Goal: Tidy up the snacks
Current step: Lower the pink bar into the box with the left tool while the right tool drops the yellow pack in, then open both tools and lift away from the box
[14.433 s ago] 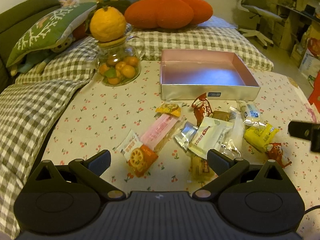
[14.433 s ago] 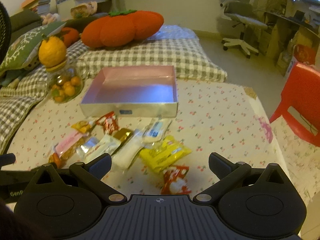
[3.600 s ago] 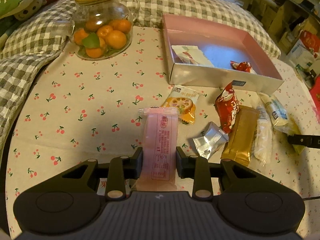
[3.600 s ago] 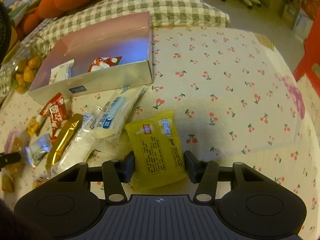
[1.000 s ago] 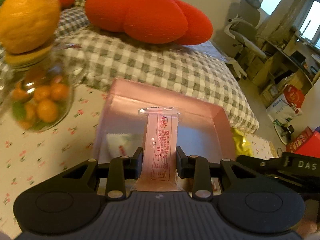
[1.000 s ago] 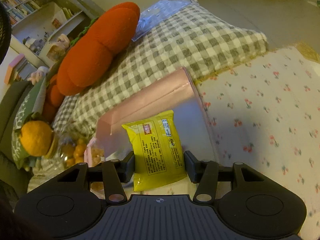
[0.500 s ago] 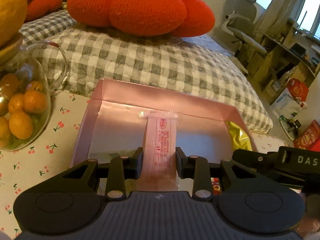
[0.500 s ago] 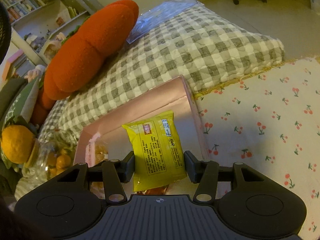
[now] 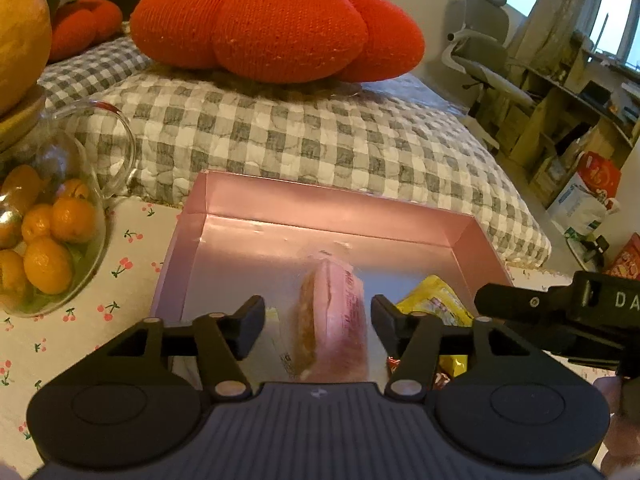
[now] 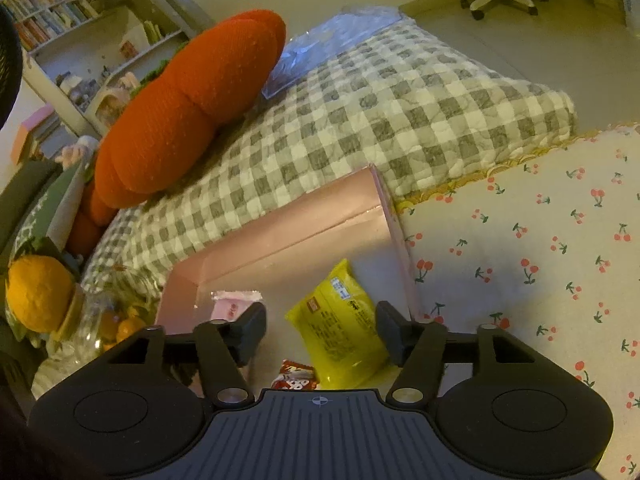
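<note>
Over the pink box (image 9: 320, 216) on the cherry-print tabletop (image 10: 540, 240), beside a checked quilt (image 9: 320, 136), both tools are opening: left tool (image 9: 318, 322) clear of the pink packet (image 9: 340, 320), right tool (image 10: 320, 326) letting go the yellow packet (image 10: 344, 320).

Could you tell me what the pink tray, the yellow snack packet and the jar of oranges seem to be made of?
Pink tray: probably foil-coated card, with thin straight walls and a soft metallic sheen.
Yellow snack packet: glossy printed plastic film, going by its highlights and crimped end.
Jar: clear glass, since the oranges show through it and its curved handle glints.
</note>
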`<state>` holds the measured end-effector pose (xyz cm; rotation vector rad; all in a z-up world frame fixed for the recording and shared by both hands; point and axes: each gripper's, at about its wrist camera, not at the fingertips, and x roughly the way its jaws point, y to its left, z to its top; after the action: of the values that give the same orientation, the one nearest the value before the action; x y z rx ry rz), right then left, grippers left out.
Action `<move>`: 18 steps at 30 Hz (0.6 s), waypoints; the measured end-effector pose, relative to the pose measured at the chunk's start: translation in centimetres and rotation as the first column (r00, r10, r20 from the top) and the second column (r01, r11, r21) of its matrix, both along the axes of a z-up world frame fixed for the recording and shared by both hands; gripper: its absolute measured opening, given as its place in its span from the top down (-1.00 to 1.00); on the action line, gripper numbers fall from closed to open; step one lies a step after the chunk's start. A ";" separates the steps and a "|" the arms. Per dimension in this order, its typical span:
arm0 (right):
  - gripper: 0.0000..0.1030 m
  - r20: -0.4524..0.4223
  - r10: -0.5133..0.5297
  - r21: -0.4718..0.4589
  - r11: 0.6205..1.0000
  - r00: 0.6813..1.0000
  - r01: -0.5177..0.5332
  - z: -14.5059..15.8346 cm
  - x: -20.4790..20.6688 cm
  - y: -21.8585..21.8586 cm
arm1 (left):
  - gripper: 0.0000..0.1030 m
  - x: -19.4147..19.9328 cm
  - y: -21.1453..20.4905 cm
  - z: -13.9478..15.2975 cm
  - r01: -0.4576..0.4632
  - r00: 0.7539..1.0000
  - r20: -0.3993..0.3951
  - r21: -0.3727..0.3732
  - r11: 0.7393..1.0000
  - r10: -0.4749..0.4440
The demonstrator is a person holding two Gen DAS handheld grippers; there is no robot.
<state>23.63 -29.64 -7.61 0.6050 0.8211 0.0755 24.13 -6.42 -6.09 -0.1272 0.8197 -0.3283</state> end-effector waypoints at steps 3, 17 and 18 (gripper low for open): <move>-0.25 -0.005 -0.003 0.002 1.000 1.000 0.003 0.4 -0.4 -0.1 | -0.20 -0.3 0.0 0.3 0.003 1.000 -0.010 0.009 1.000 -0.003; -0.37 -0.020 -0.014 -0.034 0.999 1.000 0.013 4.8 -4.3 0.2 | -0.53 -4.1 0.4 3.8 0.028 0.999 -0.019 0.059 0.998 -0.026; -0.37 -0.025 -0.013 -0.036 0.999 1.000 0.012 5.0 -4.7 0.2 | -0.54 -4.4 0.4 4.0 0.030 0.999 -0.022 0.062 0.998 -0.029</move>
<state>18.92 -29.44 -2.57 0.5786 0.8416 0.0420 19.71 -5.98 -2.09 -0.0605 0.8521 -0.3292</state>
